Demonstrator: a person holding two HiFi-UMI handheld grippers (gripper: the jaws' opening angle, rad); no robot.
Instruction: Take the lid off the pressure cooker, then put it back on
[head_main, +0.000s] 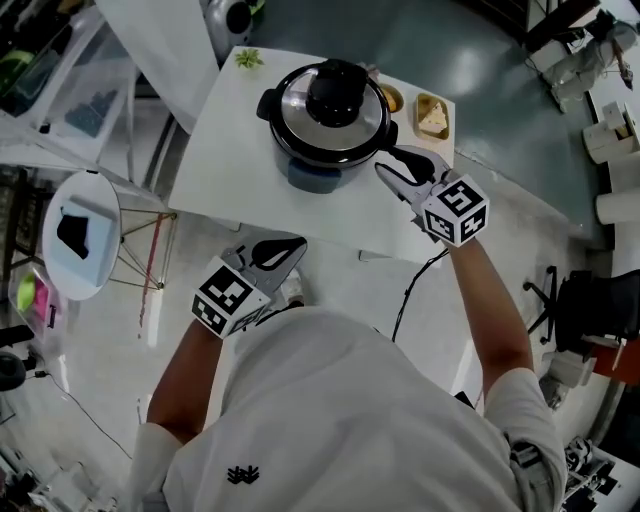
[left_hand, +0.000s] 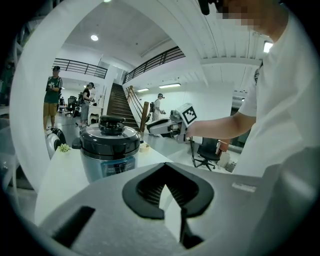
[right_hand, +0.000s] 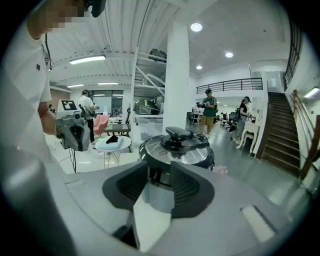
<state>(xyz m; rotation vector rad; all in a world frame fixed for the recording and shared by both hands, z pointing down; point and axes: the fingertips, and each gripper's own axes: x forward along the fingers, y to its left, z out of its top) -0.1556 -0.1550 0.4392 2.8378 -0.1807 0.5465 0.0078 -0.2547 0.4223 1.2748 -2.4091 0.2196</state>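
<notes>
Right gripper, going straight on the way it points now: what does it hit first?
Most likely the pressure cooker: its side, just under the lid, sits framed between the right gripper's open fingers. Nothing shows in between; the gap left is hard to judge.

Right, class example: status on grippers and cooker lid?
Left gripper shut, empty. Right gripper open near pressure cooker. Lid on. Nothing blocking.
</notes>
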